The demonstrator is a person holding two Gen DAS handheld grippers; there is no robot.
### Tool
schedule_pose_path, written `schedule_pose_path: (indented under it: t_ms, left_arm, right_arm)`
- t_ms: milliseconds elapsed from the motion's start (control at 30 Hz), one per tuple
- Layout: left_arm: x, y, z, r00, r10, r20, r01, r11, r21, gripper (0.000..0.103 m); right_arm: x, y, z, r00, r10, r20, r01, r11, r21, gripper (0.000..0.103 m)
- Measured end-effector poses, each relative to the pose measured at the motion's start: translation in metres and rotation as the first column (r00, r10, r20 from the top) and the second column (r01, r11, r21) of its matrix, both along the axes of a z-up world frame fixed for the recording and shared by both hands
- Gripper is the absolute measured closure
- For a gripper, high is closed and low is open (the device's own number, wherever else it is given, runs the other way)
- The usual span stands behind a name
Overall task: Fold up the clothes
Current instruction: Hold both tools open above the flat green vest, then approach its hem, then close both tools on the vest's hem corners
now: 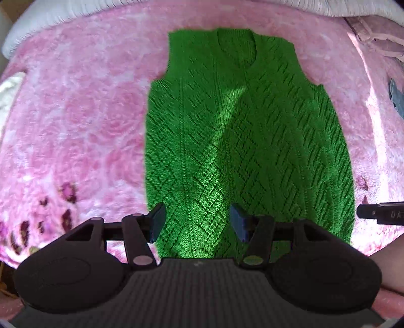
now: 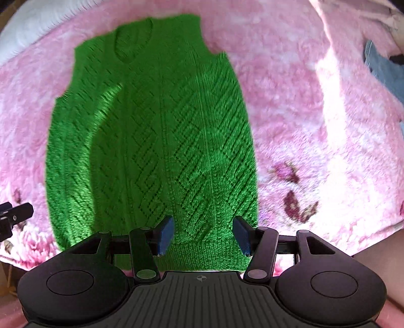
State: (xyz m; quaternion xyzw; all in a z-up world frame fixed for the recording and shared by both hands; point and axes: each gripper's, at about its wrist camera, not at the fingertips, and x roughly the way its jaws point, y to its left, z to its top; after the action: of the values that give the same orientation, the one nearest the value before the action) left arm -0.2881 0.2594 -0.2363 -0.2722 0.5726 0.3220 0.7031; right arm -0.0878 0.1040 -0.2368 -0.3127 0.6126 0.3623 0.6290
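**A:** Where's the garment?

**B:** One green knit vest [image 1: 242,141], sleeveless, round neck, lying flat and unfolded on a pink floral blanket [image 1: 83,121]. Neck at the far end, ribbed hem at the near end, right under both cameras. Diamond lattice knit all over. A sunlit streak runs up the middle; the rest is in shadow.

**A:** Grippers?

**B:** Two. Left gripper [image 1: 198,224]: jaws well apart, nothing between them. Its blue pads [image 1: 157,223] frame the vest's lower left part near the hem, but I can't tell whether they touch the knit. Right gripper [image 2: 203,236]: jaws apart too, nothing held, pads either side of the hem's right half. Contact not clear there either.

**A:** Do they see each other?

**B:** Yes. The right gripper's black tip shows at the right edge of the left wrist view, over the blanket just off the vest's edge. The left one's tip shows at the left edge of the right wrist view.

**A:** Anything else on the bed?

**B:** One white ribbed cloth [image 1: 50,17] along the far edge, one blue-grey fabric piece [image 2: 381,70] far right, well apart from the vest. Frames are motion-blurred.
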Motion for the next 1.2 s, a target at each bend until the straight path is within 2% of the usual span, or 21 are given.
schedule_pose_path:
  t_ms: [100,233,433,533,767,867,1000,1200]
  left_arm:
    - [0.005,0.01,-0.027,1.0,-0.021,0.004,0.021,0.999,-0.038,0.051]
    - [0.011,0.029,-0.059,0.999,-0.033,0.028,0.035,0.998,-0.055,0.051]
    - [0.027,0.076,-0.094,0.991,-0.057,0.117,0.058,0.998,-0.004,0.052]
    - [0.039,0.105,-0.108,0.978,-0.07,0.194,0.067,0.997,0.023,0.062]
    - [0.078,0.18,-0.118,0.947,-0.124,0.295,0.085,0.987,0.139,0.062]
    - [0.091,0.222,-0.123,0.939,-0.101,0.33,0.046,0.984,0.17,0.06]
    - [0.101,0.276,-0.136,0.926,-0.052,0.373,0.001,0.991,0.137,0.06]
    - [0.108,0.33,-0.148,0.881,-0.011,0.473,-0.016,0.998,0.054,0.06]
  right_arm:
    - [0.004,0.007,-0.026,1.0,-0.019,-0.018,0.019,0.999,-0.027,0.048]
    - [0.014,0.023,-0.055,1.0,-0.004,-0.026,0.004,1.0,0.016,0.048]
    - [0.033,0.052,-0.089,0.996,0.077,0.036,-0.082,0.984,0.157,0.048]
    - [0.045,0.072,-0.107,0.988,0.129,0.08,-0.142,0.972,0.185,0.048]
    - [0.085,0.123,-0.115,0.959,0.187,0.213,-0.258,0.888,0.382,0.048]
    - [0.109,0.156,-0.118,0.943,0.228,0.242,-0.311,0.865,0.394,0.048]
    - [0.147,0.198,-0.124,0.93,0.269,0.251,-0.355,0.837,0.417,0.048]
    - [0.196,0.247,-0.132,0.941,0.299,0.159,-0.338,0.803,0.491,0.048]
